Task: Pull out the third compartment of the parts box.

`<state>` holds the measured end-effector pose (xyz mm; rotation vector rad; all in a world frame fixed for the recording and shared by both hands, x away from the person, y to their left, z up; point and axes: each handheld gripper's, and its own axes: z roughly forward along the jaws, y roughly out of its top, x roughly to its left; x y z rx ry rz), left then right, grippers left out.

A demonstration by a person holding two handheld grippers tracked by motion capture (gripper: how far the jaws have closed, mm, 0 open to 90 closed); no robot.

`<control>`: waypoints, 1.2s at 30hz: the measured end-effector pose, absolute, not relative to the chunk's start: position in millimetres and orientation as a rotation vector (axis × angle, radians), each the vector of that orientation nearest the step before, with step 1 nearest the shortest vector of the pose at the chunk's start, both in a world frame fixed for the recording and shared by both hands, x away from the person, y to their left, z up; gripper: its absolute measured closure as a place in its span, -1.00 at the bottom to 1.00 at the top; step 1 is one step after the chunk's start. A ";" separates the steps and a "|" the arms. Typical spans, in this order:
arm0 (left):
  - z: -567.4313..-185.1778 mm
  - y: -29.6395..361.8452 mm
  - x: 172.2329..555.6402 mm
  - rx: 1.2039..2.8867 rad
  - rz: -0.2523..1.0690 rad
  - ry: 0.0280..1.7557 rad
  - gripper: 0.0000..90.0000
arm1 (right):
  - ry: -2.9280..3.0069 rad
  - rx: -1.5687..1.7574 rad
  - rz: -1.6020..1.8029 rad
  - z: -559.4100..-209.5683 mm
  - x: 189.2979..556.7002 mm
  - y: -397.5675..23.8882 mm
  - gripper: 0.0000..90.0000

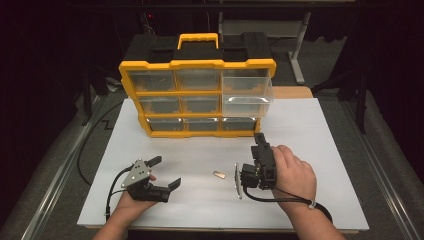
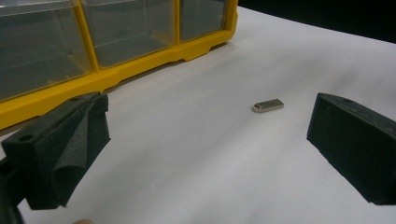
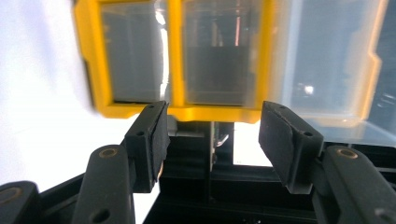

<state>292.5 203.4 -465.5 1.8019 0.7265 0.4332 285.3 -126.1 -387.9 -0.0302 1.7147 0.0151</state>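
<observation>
A small flat metal piece [image 1: 218, 174] [image 2: 268, 106] lies on the white table [image 1: 310, 150] between the two hands. My left gripper [image 1: 166, 171] [image 2: 210, 126] rests low at the left, open and pointing at the piece, a short way from it. My right gripper [image 1: 260, 141] [image 3: 212, 135] is held on its side, right of the piece, and points at the yellow organizer [image 1: 197, 100] [image 3: 135, 109]. Its jaws stand apart with nothing between them.
The organizer [image 2: 140, 70] has several clear drawers, and its top right drawer [image 1: 247, 92] [image 3: 327, 70] is pulled out. Cables trail from both grippers toward the table's front edge. Dark floor and rails flank the table.
</observation>
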 end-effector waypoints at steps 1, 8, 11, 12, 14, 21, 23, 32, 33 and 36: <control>-465.5 203.3 292.5 1.802 0.433 0.727 -0.99 | 1.729 0.003 0.027 -393.8 285.0 -126.7 -0.03; -466.2 203.0 292.9 1.807 0.432 0.727 -0.99 | 1.776 -0.023 0.004 -420.2 288.6 -129.3 -0.03; -466.4 203.1 293.3 1.808 0.433 0.730 -1.00 | 1.800 -0.002 0.004 -433.2 289.7 -130.9 -0.04; -466.5 203.1 293.5 1.807 0.433 0.731 -0.99 | 1.808 0.002 0.005 -437.5 290.0 -131.3 -0.03; -466.6 203.1 293.5 1.809 0.432 0.732 -0.99 | 1.819 0.011 0.001 -446.4 290.0 -131.7 -0.04; -466.4 206.1 293.8 1.810 0.441 0.740 -0.99 | 1.864 0.031 0.020 -470.5 286.7 -138.0 -0.04; -466.5 207.2 294.1 1.809 0.445 0.746 -0.99 | 1.871 0.046 0.017 -475.1 284.3 -141.9 -0.04; -466.6 205.4 292.7 1.813 0.449 0.747 -0.99 | 1.907 0.095 0.033 -469.8 269.9 -169.1 -0.09; -466.6 205.5 292.4 1.819 0.451 0.747 -0.99 | 1.907 0.105 0.037 -467.5 269.3 -171.2 -0.10; -466.1 206.3 291.8 1.820 0.454 0.744 -0.99 | 1.901 0.102 0.043 -464.7 268.9 -173.9 -0.13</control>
